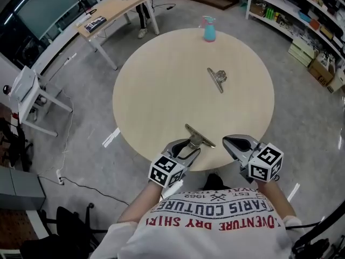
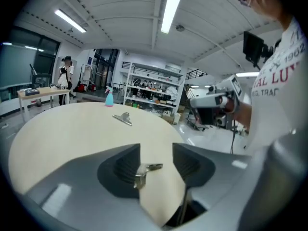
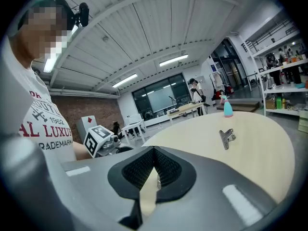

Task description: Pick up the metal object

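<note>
Steel binder clip [image 1: 200, 137] sits at the lower edge of the round table [image 1: 161, 90], its handle between the spread jaws of the left gripper [image 1: 188, 146], seemingly lined up for a pinch; the right gripper [image 1: 228, 142] hangs with jaws pressed together, apparently spare.

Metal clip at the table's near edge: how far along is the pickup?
Done: the left gripper is placed around the near metal clip, with the clip's handle between its jaws. In hand: nothing; the jaws stand apart, not pressing, and the clip seems to rest on the table. Left: close and lift. The right gripper is shut and empty. A second clip lies mid-table.
</note>
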`<state>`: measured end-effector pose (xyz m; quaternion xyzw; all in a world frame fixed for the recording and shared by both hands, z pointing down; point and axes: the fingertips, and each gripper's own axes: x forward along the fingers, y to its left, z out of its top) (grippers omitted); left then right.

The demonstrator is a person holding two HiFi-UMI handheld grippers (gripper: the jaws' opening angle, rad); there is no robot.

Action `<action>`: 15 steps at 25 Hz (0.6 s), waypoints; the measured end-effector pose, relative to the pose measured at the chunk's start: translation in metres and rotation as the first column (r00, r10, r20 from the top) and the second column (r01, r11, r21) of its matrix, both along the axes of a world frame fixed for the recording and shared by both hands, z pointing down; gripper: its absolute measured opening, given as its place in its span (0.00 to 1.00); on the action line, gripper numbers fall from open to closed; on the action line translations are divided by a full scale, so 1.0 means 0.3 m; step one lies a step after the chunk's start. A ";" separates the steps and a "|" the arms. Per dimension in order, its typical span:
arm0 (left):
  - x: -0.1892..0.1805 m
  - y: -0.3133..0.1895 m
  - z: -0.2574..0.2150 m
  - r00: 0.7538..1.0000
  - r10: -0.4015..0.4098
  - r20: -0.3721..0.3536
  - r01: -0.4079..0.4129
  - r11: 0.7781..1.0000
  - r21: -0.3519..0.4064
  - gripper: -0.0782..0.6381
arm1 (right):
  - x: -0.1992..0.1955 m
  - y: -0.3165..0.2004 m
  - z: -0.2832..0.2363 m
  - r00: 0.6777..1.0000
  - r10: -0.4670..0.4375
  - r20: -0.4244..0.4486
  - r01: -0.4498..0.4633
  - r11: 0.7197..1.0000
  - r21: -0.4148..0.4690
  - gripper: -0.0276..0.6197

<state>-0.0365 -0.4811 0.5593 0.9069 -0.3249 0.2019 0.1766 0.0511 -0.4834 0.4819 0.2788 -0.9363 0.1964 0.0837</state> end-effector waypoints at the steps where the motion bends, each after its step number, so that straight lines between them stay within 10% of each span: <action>1: -0.001 -0.027 0.056 0.999 -0.004 0.037 0.005 1.000 -0.010 0.41 | 0.008 -0.015 0.003 1.000 0.005 -0.002 -0.005 1.000 0.002 0.05; 6: 0.005 -0.144 0.406 0.956 0.040 0.290 -0.015 0.996 -0.089 0.59 | 0.086 -0.104 0.032 0.999 0.044 -0.004 -0.044 0.999 -0.028 0.05; 15: 0.022 -0.164 0.472 0.938 0.048 0.343 -0.015 0.995 -0.098 0.52 | 0.129 -0.128 0.060 0.999 0.049 -0.020 -0.050 0.997 -0.058 0.05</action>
